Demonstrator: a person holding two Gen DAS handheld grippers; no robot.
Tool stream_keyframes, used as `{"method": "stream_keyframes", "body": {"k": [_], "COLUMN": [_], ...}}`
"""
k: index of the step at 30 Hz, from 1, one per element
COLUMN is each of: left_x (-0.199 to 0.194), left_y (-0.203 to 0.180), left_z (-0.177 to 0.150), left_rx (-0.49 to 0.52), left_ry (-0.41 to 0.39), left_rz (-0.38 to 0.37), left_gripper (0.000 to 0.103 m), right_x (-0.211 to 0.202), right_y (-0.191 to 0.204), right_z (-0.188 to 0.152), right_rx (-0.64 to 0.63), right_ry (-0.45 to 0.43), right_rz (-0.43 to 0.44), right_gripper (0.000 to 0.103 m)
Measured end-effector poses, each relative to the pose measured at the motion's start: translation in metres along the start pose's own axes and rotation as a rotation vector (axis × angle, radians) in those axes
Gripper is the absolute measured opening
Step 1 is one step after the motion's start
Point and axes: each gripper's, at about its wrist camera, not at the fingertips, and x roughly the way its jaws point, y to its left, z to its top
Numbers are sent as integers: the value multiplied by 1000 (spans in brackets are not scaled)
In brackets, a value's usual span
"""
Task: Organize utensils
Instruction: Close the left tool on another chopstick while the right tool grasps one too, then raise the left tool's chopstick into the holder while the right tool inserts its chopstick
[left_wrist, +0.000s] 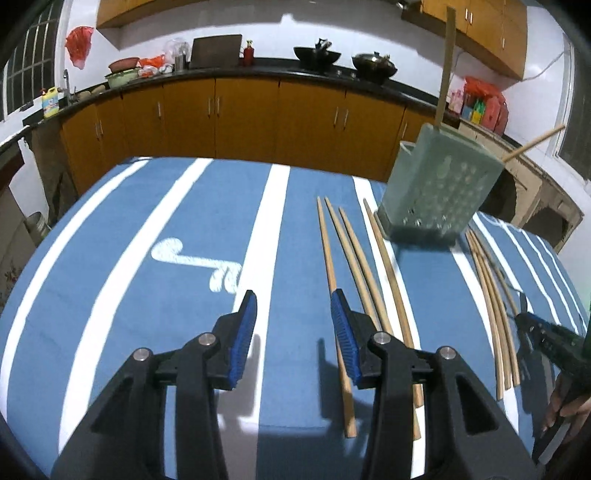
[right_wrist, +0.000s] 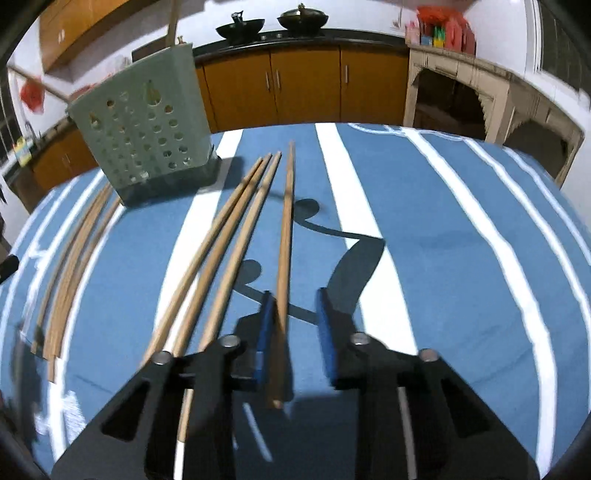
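A pale green perforated utensil holder (left_wrist: 437, 184) (right_wrist: 142, 133) stands on the blue striped tablecloth with two chopsticks sticking out of it. Several wooden chopsticks (left_wrist: 354, 254) lie left of it, and another bundle (left_wrist: 491, 291) lies at the right. My left gripper (left_wrist: 293, 321) is open and empty, low over the cloth just left of the nearest chopstick. My right gripper (right_wrist: 293, 321) is open around the butt end of a single chopstick (right_wrist: 286, 229), which rests against its left pad. Three more chopsticks (right_wrist: 229, 243) lie to its left.
The table's far edge faces orange kitchen cabinets (left_wrist: 258, 114) under a dark counter holding woks and bowls. A beige arched stand (right_wrist: 476, 96) is beyond the table's right side. The right gripper and a hand show at the left wrist view's right edge (left_wrist: 546, 339).
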Motion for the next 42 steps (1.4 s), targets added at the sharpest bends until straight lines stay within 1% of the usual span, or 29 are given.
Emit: {"method": "stream_keyframes", "body": {"k": [1, 3, 6, 9, 12, 17, 18, 19, 20, 21, 22, 24, 27, 29, 33, 38, 42], "left_x": [2, 7, 12, 18, 25, 38, 41, 41, 43, 43, 44, 45, 47, 47, 46, 47, 47], "left_y": [-1, -4, -10, -16, -22, -31, -32, -34, -36, -37, -37, -32, -14, -6, 1, -3, -3], "left_z": [-1, -3, -6, -8, -10, -12, -12, -12, -12, -11, -10, -7, -1, 1, 2, 3, 2], "left_rx": [3, 8, 21, 36, 56, 89, 94, 110, 123, 131, 131, 114, 65, 47, 45, 62, 62], "left_ry": [7, 26, 50, 71, 92, 128, 134, 125, 127, 126, 128, 126, 123, 123, 121, 122, 123], "left_rz": [-6, -24, -42, -49, -49, -16, -7, 12, 22, 28, 28, 43, 76, 84, 65, 55, 54], "left_gripper": [42, 42, 42, 42, 42, 41, 38, 30, 25, 13, 8, 8, 8, 8, 9, 16, 17], "right_x": [0, 0, 0, -1, -1, 1, 1, 1, 0, 0, 0, 0, 0, 0, 0, 0, 0], "right_y": [-3, -8, -31, -47, -45, -42, -40, -39, -37, -35, -34, -33, -32, -32, -32, -33, -33], "right_z": [0, 1, 5, 7, 5, 5, 5, 5, 4, 4, 4, 4, 4, 4, 4, 5, 5], "right_rx": [10, 29, 133, 190, 158, 145, 142, 134, 128, 120, 116, 112, 107, 104, 102, 107, 107], "right_ry": [0, -2, -9, -8, -10, -12, -11, -11, -10, -10, -9, -9, -8, -7, -6, -5, -5], "right_rz": [6, -14, -72, -74, -85, -76, -72, -68, -67, -65, -60, -50, -42, -39, -35, -30, -30], "right_gripper": [8, 8, 8, 8, 8, 8, 8, 8, 8, 8, 8, 8, 8, 8, 8, 8, 8]}}
